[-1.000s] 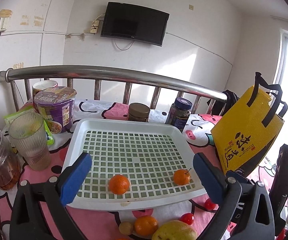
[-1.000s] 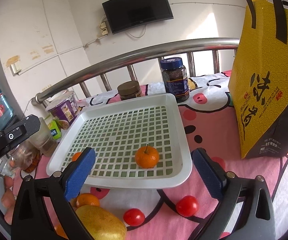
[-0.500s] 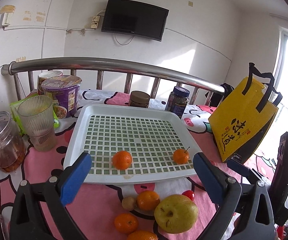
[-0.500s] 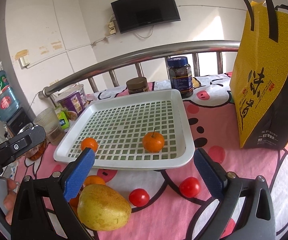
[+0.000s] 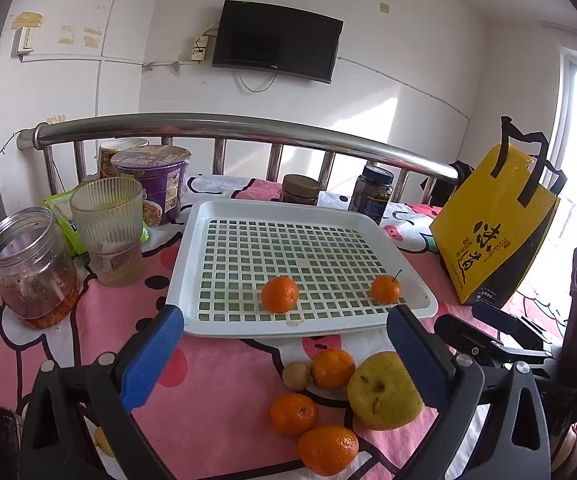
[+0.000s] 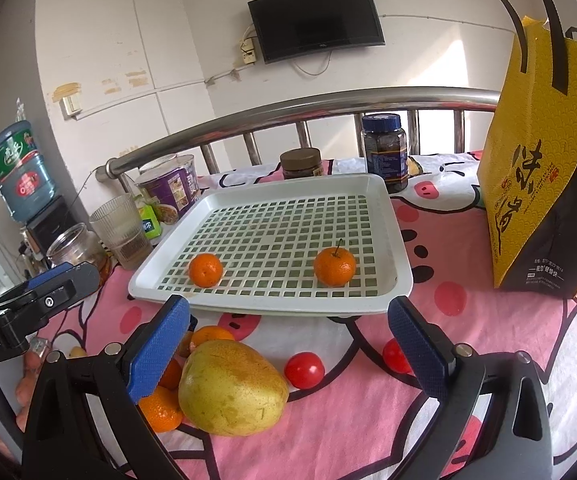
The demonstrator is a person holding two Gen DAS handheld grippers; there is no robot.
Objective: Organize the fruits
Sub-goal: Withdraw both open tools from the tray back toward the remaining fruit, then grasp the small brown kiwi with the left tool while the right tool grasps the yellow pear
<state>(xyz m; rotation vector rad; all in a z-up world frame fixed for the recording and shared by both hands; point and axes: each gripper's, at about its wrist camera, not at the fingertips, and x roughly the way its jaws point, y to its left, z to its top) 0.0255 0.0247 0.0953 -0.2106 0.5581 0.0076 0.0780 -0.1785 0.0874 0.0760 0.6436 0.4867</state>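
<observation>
Left wrist view: left gripper (image 5: 284, 344), fingers spread wide and holding nothing, above the cloth short of the white tray (image 5: 248, 210).
Done: two mandarins lie in the tray just beyond the fingertips, one toward the left finger (image 5: 280, 294), a stemmed one toward the right finger (image 5: 385, 289).
Left to do: between and below the fingers, loose on the pink cloth, sit three more mandarins (image 5: 332, 368), a small brown longan-like fruit (image 5: 296, 376) and a yellow pear (image 5: 383, 396) touching the inside of the right finger.
Progress: early, I judge; most of the fruit is not yet in the tray.
Right wrist view: right gripper (image 6: 288, 340), also wide open and empty, with the pear close to its left finger.
Only in right view: two cherry tomatoes, one between the fingers (image 6: 304, 370), one partly hidden behind the right finger (image 6: 394, 354).
Only in left view: the longan-like fruit and all three loose mandarins unobstructed.
</observation>
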